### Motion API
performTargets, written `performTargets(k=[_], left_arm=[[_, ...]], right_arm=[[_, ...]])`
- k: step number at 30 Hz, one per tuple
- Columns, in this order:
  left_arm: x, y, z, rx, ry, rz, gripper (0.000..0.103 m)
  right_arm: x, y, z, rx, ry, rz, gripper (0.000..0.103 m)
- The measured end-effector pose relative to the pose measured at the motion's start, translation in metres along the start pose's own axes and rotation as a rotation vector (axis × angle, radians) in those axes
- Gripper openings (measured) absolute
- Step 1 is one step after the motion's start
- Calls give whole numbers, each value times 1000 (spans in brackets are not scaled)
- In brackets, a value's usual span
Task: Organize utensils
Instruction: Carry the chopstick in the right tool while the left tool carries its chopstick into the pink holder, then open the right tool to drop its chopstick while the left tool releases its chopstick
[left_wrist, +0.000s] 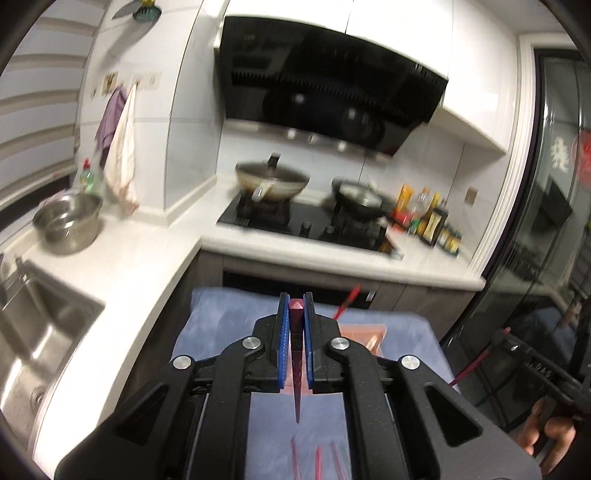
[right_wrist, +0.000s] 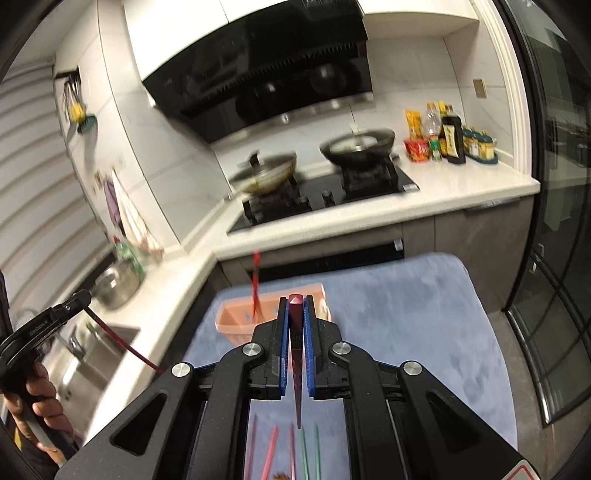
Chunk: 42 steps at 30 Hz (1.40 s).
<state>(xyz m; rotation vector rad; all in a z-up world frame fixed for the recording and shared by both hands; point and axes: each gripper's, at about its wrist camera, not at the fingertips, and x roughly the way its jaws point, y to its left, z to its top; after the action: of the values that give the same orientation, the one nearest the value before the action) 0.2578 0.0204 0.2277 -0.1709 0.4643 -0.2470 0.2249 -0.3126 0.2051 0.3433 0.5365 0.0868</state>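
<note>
- While both hands hang above the blue cloth, your left tongs clamp one dark red chopstick.
- Your right tongs clamp another chopstick, pink basket beneath.

The blue cloth lay mostly bare on its right side, giving free passage. The pink basket stood at its far left, loose chopsticks lay near, and the worktop edge blocked beyond.
</note>
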Motion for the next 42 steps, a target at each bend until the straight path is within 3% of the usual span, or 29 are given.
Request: performTargets(k=[7,11,16,23,34,36,38,40,42], left_arm=[[26,-10,54,-12,-108,-12,7],[54,-8,63,-22,-102,1,7],[92,1,48,-38,-32,16,7],[134,12,15,-56,73,53,7],[150,20,-3,-79,120,74,7],[149,19,-4,-75,119,85,10],[148,20,-4,-76,118,90,25],[144,20,-5,-78,110,104,34],[142,20,-5,-81,111,105,35]], right_arm=[[30,14,56,20,-103,63,7],[61,21,68,9,-109,52,7],[109,17,60,31,-34,46,7],[146,10,34,30,54,24,7],[170,6,12,17,129,-3,9],[168,7,12,22,121,-9,12],[166,7,12,23,119,-15,16],[163,8,11,18,119,-16,16],[160,9,11,12,116,-18,16]])
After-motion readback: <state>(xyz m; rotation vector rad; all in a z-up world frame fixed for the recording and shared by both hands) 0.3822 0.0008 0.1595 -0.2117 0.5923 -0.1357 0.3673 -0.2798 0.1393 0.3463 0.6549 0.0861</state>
